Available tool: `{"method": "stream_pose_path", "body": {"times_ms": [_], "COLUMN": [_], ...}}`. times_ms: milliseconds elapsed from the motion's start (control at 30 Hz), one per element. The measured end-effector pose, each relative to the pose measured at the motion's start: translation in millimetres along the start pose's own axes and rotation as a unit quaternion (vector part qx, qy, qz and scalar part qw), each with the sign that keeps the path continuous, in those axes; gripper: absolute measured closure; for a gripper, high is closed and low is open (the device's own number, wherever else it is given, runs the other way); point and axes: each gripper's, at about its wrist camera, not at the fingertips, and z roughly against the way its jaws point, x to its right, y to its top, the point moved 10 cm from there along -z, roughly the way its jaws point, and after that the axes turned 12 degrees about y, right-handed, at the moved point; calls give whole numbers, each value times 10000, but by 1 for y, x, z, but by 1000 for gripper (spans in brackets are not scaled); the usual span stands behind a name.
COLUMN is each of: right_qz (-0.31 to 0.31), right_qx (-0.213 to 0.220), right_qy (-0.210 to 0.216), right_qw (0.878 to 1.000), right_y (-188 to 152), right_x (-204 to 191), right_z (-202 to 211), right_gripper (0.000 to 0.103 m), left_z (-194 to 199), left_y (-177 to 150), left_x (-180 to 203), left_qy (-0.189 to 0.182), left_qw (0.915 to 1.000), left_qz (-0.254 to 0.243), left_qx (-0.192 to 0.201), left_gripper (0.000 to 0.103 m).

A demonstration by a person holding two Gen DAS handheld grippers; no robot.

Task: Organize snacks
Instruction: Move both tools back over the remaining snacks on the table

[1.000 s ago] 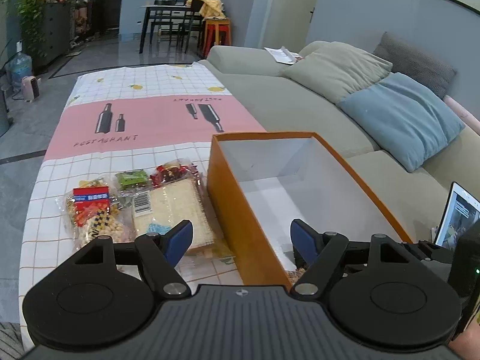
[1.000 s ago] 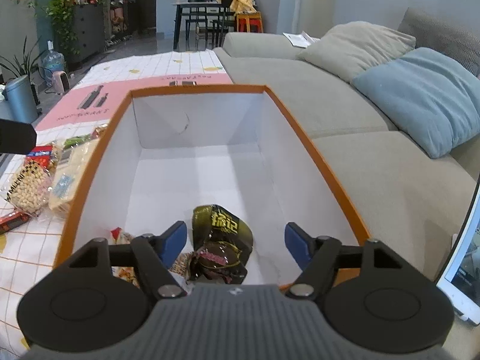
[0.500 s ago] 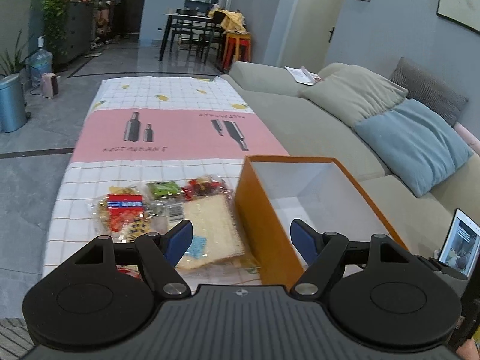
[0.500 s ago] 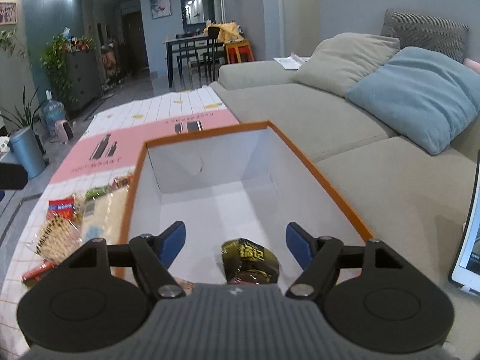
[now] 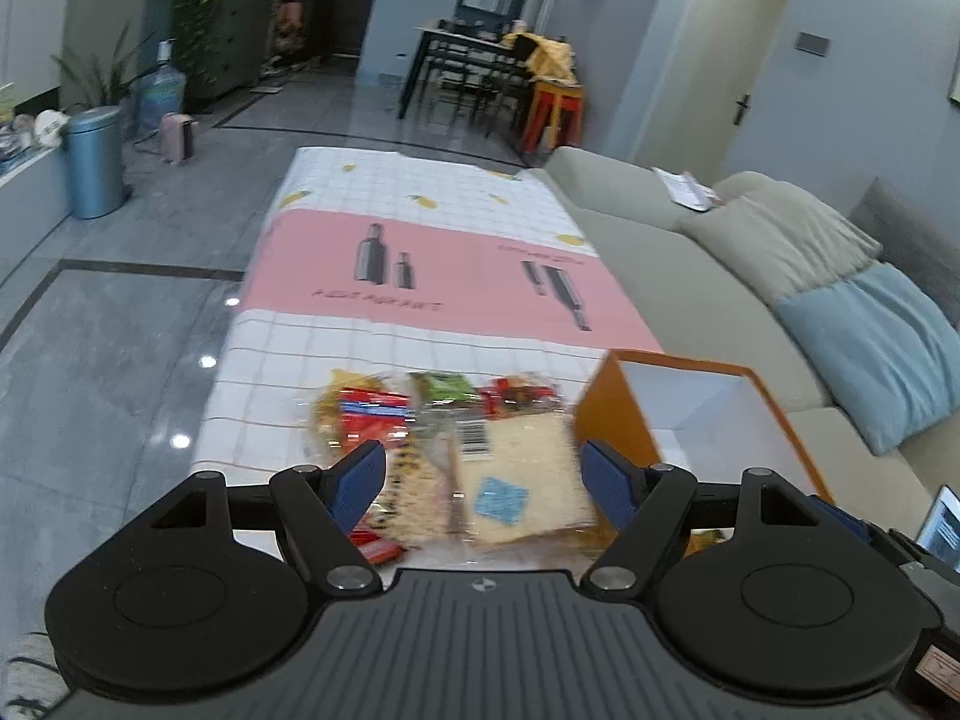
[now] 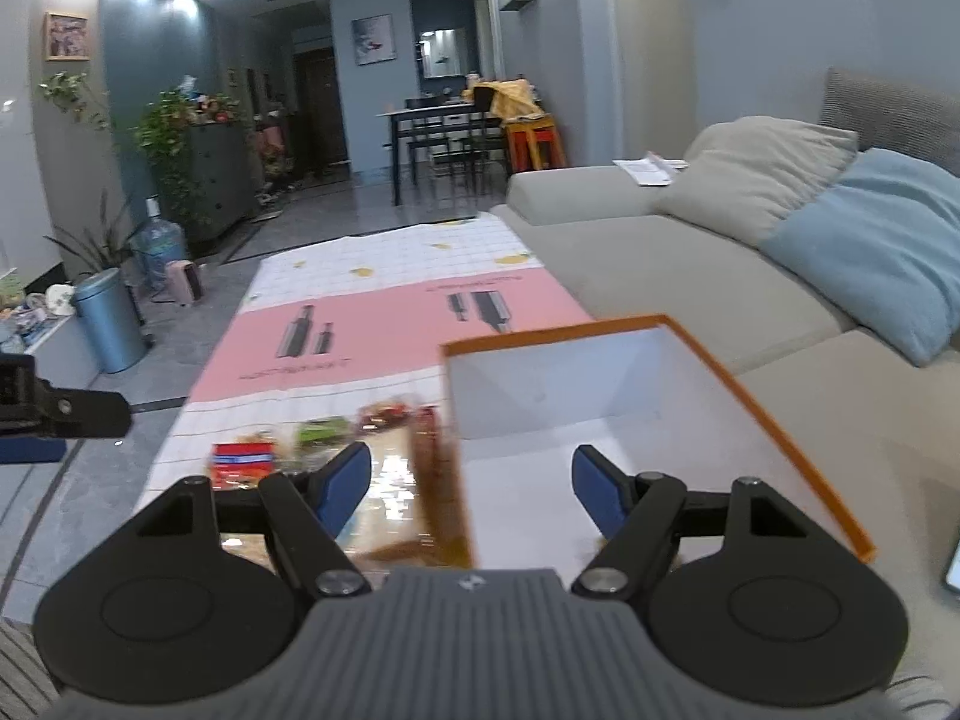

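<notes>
An orange box (image 5: pixel 606 396) with a white inside stands on the tablecloth; its rim (image 6: pixel 780 432) also shows in the right wrist view. Left of it lie several snack packs: a clear bag of pale sliced bread (image 5: pixel 522 480), a red-labelled bag (image 5: pixel 369 411), a green pack (image 5: pixel 447 384) and a red pack (image 5: pixel 516 387). My left gripper (image 5: pixel 485 483) hangs open above the bread bag, nothing between its fingers. My right gripper (image 6: pixel 465 489) is open and empty over the box's left wall. The snacks (image 6: pixel 312 432) appear blurred beyond it.
The low table carries a white-checked and pink cloth (image 5: pixel 432 276). A grey sofa (image 5: pixel 690 288) with beige and blue cushions runs along the right. A screen (image 5: pixel 942 525) sits at the far right. The other gripper (image 6: pixel 54 411) juts in at the left of the right wrist view.
Both grippers pulled back and rose. The left one swung left from the box to over the snack bags. The right one lifted out of the box; the dark packets inside dropped out of sight.
</notes>
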Motion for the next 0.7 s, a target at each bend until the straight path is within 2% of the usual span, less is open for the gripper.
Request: {"method": "stream_pose_path", "body": {"times_ms": [133, 300, 433, 533, 700], "right_qz": [14, 121, 428, 570, 762], "right_qx": [-148, -538, -889, -1121, -1447], "right_qy": [213, 511, 755, 844, 1004], "right_qw": [9997, 9972, 9923, 9885, 9814], "right_y": [-4, -24, -45, -60, -84], "right_x": [-27, -61, -88, -103, -125], "right_z": [-16, -48, -78, -102, -141], "right_gripper": [31, 31, 31, 31, 31], "left_z": [-19, -44, -55, -66, -87], "left_y": [-2, -5, -8, -14, -26], "left_x": [-29, -62, -77, -90, -116], "left_qy": [430, 673, 781, 1026, 1306], "left_qw": [9985, 9958, 9957, 9937, 9874], "left_qz": [294, 492, 255, 38, 220], "left_qx": [-149, -382, -430, -451, -867], "left_gripper": [16, 16, 16, 16, 17]}}
